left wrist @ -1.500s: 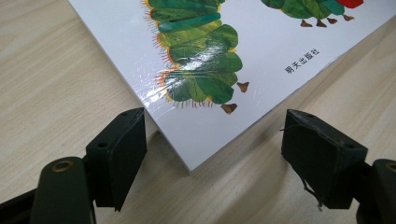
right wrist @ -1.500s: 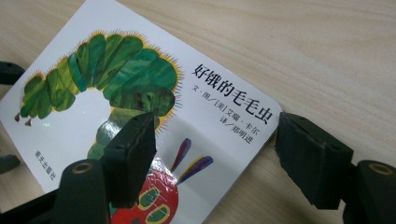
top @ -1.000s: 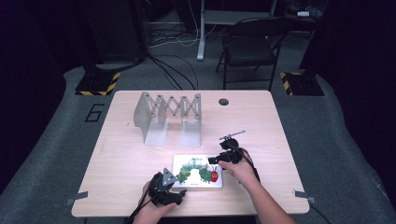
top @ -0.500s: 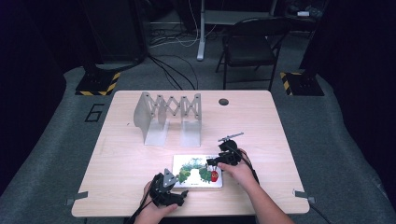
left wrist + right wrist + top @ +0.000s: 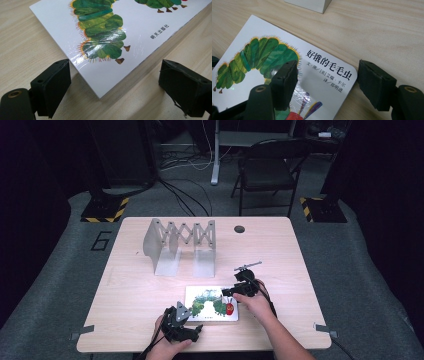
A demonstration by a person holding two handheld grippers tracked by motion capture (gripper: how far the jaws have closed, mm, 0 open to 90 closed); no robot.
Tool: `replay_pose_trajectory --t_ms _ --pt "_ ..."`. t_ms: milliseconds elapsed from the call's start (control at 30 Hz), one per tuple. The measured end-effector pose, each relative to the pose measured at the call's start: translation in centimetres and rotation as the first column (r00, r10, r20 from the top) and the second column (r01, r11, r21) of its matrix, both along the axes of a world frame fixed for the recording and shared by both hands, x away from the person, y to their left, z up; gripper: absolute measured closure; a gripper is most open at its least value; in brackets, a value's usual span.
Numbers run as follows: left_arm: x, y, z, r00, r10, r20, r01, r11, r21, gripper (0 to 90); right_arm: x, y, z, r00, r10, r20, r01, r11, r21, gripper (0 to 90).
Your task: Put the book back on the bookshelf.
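Picture book (image 5: 212, 303) flat on table (image 5: 280, 250); folding rack (image 5: 180, 245) well behind

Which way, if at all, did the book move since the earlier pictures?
No. The book lies in the same spot in front of the rack, with its edges at the same angle.

Around my pale wooden surface (image 5: 150, 285) lies grey carpet (image 5: 50, 285) marked with a "6" (image 5: 101, 240). Beyond stand a black folding chair (image 5: 267, 167), hazard-striped bases (image 5: 106, 209), and loose cables (image 5: 182, 195); the room behind is dark.
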State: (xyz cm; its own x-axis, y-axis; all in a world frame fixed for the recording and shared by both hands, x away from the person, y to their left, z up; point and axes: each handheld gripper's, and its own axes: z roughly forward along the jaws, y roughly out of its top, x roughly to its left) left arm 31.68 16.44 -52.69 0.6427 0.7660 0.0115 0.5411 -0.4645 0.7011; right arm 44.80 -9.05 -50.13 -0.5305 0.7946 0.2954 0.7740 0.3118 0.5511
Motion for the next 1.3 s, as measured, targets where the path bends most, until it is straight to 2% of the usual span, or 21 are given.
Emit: replay_pose_trajectory --t_ms 233,567,667,700,733,767,800,833,933,967,1033,1200,1300 --pt "0.0 -0.1 -0.1 1.0000 -0.005 0.008 0.005 1.0000 0.003 8.4 -0.3 0.1 0.6 0.9997 0.005 0.023 -0.005 0.9999 -0.013 32.4" --pt "0.3 -0.3 -0.2 1.0000 0.000 -0.003 0.000 1.0000 0.005 3.4 -0.6 -0.2 1.5 0.9993 0.004 0.037 -0.005 0.9998 0.020 32.5" --pt "0.4 -0.4 -0.3 0.9999 0.012 0.003 -0.012 0.9999 0.003 1.8 -0.7 -0.2 1.7 0.9994 0.003 0.034 -0.004 0.9997 0.023 32.5" --pt "0.5 -0.4 -0.3 0.9999 0.012 0.002 -0.012 0.9999 0.005 1.4 -0.9 -0.1 1.9 0.9999 -0.010 0.012 0.009 0.9996 0.026 32.4" --pt "0.5 -0.4 -0.3 0.9999 0.013 0.001 -0.013 0.9999 0.006 1.1 -0.9 -0.1 1.9 0.9999 -0.008 0.012 0.008 0.9997 0.023 32.5" --pt "0.5 -0.4 -0.3 0.9999 0.015 0.001 -0.015 0.9999 0.006 0.9 -0.9 -0.2 1.9 0.9993 0.009 0.035 -0.010 0.9997 0.021 32.5" --pt "0.5 -0.4 -0.3 0.9998 0.018 0.003 -0.018 0.9998 0.007 0.9 -0.9 -0.1 1.9 0.9994 0.007 0.034 -0.008 0.9997 0.022 32.5" --pt "0.5 -0.4 -0.3 0.9996 0.027 0.005 -0.027 0.9996 0.006 0.9 -1.1 0.0 2.1 0.9999 -0.007 0.010 0.007 0.9996 0.027 32.5" --pt "0.5 -0.4 -0.3 0.9992 0.040 0.000 -0.040 0.9992 -0.005 0.8 -1.1 0.0 2.2 0.9995 0.007 0.030 -0.008 0.9996 0.029 32.5" --pt "0.5 -0.4 -0.3 0.9992 0.041 0.002 -0.041 0.9991 -0.004 0.6 -1.3 0.1 2.4 0.9999 -0.008 0.009 0.007 0.9994 0.033 32.5" --pt "0.6 -0.4 -0.4 0.9989 0.048 0.003 -0.048 0.9988 -0.008 0.2 -1.2 0.0 2.4 0.9994 0.012 0.033 -0.013 0.9995 0.030 32.5" --pt "0.7 -0.3 -0.4 0.9987 0.051 0.007 -0.051 0.9987 -0.001 0.2 -1.5 0.2 3.0 0.9995 0.007 0.030 -0.008 0.9992 0.038 32.5" --pt "0.8 -0.3 -0.3 0.9987 0.050 0.009 -0.050 0.9987 0.002 0.0 -1.5 0.2 3.1 0.9983 0.018 0.056 -0.020 0.9992 0.035 32.5"
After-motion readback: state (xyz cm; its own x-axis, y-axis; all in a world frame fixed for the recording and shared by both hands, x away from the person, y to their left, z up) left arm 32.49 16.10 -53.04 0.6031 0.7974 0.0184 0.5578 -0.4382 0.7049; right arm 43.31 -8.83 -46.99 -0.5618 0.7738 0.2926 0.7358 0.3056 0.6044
